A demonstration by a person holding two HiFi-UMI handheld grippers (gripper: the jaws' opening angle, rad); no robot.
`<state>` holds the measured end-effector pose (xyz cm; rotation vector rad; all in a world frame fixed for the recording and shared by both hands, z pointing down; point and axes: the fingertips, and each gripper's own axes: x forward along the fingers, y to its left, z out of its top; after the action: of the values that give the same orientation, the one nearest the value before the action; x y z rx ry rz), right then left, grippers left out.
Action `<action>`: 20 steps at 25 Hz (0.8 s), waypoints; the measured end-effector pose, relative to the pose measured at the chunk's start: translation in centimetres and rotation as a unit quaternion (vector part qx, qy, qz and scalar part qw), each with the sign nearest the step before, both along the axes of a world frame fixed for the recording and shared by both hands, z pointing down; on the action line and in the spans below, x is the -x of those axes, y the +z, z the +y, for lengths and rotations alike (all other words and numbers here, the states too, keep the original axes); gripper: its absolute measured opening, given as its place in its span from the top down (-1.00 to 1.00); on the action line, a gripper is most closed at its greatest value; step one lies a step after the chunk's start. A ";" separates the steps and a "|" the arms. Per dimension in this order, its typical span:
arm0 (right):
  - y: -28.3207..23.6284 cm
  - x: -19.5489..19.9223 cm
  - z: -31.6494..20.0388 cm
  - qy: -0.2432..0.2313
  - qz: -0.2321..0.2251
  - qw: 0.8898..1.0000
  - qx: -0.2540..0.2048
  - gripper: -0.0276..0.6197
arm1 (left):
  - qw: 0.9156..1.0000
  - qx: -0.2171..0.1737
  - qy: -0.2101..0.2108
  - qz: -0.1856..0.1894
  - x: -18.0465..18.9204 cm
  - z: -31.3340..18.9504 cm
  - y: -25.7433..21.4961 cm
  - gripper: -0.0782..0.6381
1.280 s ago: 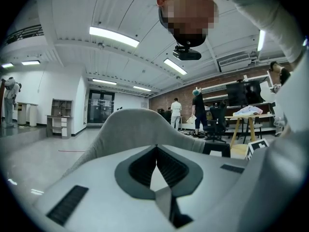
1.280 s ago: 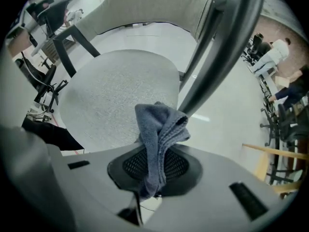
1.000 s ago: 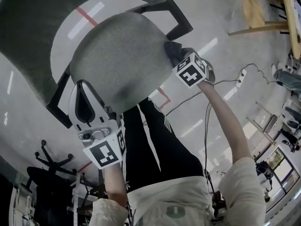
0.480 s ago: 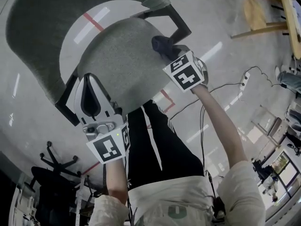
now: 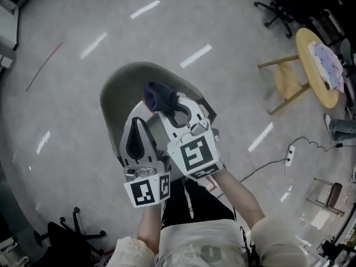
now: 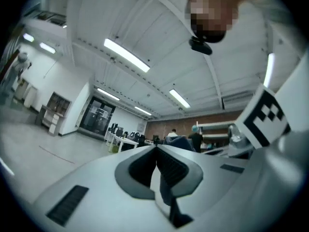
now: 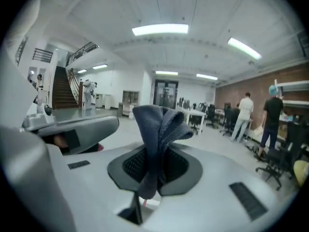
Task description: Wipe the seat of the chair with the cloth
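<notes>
1. Your right gripper [image 5: 169, 109] is clamped on the dark blue cloth [image 5: 157, 95]. In the right gripper view, the cloth pokes up out of the pinched jaws in a folded bunch, touching nothing else.
2. Your left gripper [image 5: 136, 125] has its jaws pressed together with nothing between them.
3. The two grippers sit just beside each other, held up close under the head camera.
4. The grey chair [image 5: 118, 90] stands on the floor [image 5: 72, 32] below, with the grippers covering most of the seat in the head view.
</notes>
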<state>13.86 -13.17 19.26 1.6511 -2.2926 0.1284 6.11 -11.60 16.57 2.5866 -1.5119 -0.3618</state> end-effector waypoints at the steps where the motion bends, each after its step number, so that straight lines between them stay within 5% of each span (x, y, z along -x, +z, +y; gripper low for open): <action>1: -3.5 0.2 0.9 -0.002 0.003 1.000 -0.031 0.73 | 1.000 0.003 0.005 0.028 0.3 0.4 -2.6 0.74; 4: -11.6 0.1 3.7 0.010 0.001 0.995 -0.098 0.73 | 0.999 -0.019 0.008 0.044 1.6 1.5 -9.8 0.74; 7: -16.8 -0.9 4.8 0.048 -0.049 0.987 -0.148 0.73 | 0.997 -0.061 0.001 0.053 2.4 1.4 -15.5 0.74; 12: -18.8 -2.8 7.5 0.059 -0.127 0.979 -0.145 0.73 | 0.995 -0.087 0.034 0.021 0.2 4.4 -19.8 0.74; 17: -18.7 -1.4 10.2 0.053 -0.114 0.982 -0.138 0.73 | 0.995 -0.087 0.031 0.026 1.6 6.4 -21.0 0.74; 20: -19.3 -1.5 10.5 0.054 -0.120 0.981 -0.142 0.73 | 0.992 -0.121 0.025 0.035 2.2 6.2 -22.9 0.74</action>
<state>15.33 -2.71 -0.01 1.9997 -2.4929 0.0253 3.87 -5.42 -6.36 2.7528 -1.4574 -0.6621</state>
